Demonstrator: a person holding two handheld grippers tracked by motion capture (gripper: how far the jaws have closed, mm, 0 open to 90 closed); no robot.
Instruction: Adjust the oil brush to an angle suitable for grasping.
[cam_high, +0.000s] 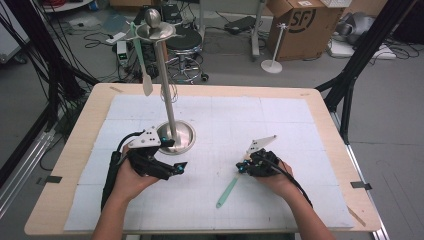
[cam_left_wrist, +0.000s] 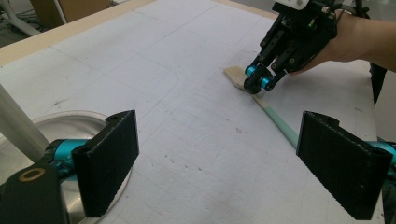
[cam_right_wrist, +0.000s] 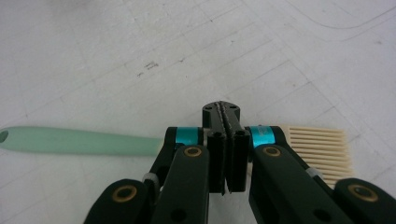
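Observation:
A pastry brush with a mint-green handle (cam_high: 227, 192) and pale bristles (cam_right_wrist: 322, 149) lies flat on the white mat. My right gripper (cam_high: 243, 167) is shut, its closed tips sitting on top of the brush (cam_right_wrist: 79, 140) at the neck, just behind the bristles; nothing shows between the pads. In the left gripper view, the right gripper (cam_left_wrist: 257, 83) presses down where the handle (cam_left_wrist: 275, 116) meets the bristles. My left gripper (cam_high: 172, 156) is open wide beside the base of a metal stand (cam_high: 190, 137), with nothing between its pads (cam_left_wrist: 109, 163).
The stand's pole (cam_high: 167, 90) rises to a round top dish (cam_high: 156, 31), from which a second green-handled brush (cam_high: 141, 60) hangs. The stand's base (cam_left_wrist: 70, 123) lies close by my left jaw. The white mat (cam_high: 280, 120) covers the wooden table.

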